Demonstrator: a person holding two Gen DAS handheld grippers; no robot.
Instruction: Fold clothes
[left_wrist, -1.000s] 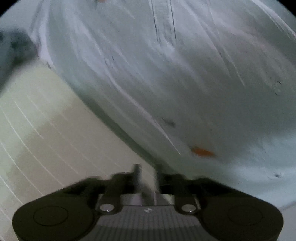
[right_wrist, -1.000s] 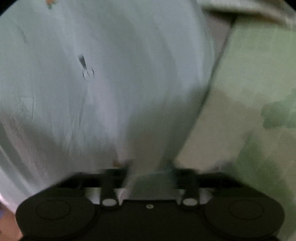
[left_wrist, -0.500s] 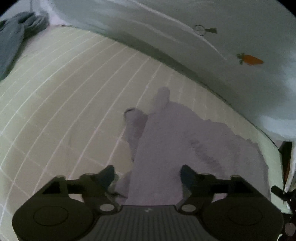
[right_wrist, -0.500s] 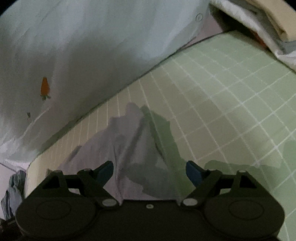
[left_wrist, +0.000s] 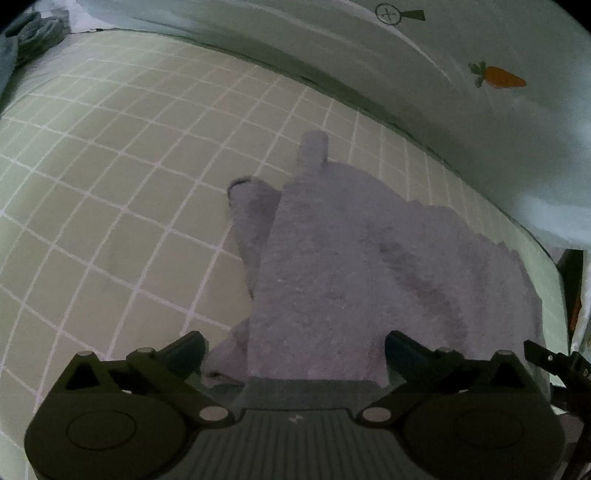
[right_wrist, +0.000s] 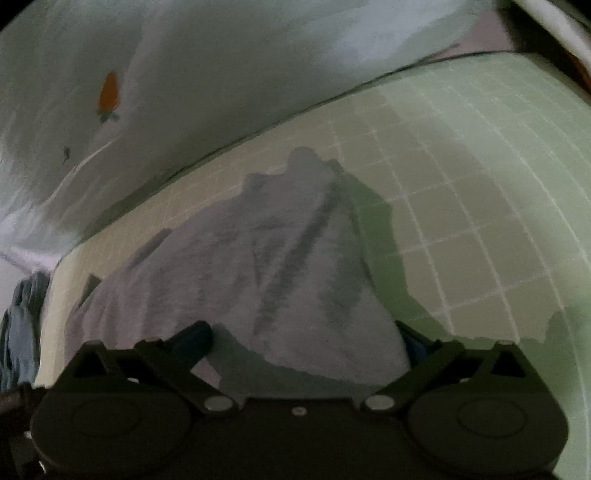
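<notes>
A lilac-grey fuzzy garment (left_wrist: 369, 258) lies flat on the green checked bed sheet (left_wrist: 110, 184), two sleeve ends pointing away from me. My left gripper (left_wrist: 295, 341) hangs over its near edge with the jaws opening wide; the cloth lies between them and the pads do not press on it. In the right wrist view the same garment (right_wrist: 258, 266) spreads over the sheet (right_wrist: 480, 184) with a few creases. My right gripper (right_wrist: 303, 332) stands over its near hem, jaws also opening, cloth between them but not pinched.
A pale quilt with a carrot print (left_wrist: 498, 77) (right_wrist: 109, 88) is heaped along the far side of the bed. A blue-grey garment (left_wrist: 26, 40) (right_wrist: 18, 325) lies at the sheet's corner. Part of the other gripper (left_wrist: 554, 362) shows at the right edge.
Both grippers came down from in front of the quilt toward the sheet. Their jaws went from narrow to wide, and the lilac garment left their grip and now rests on the bed.
</notes>
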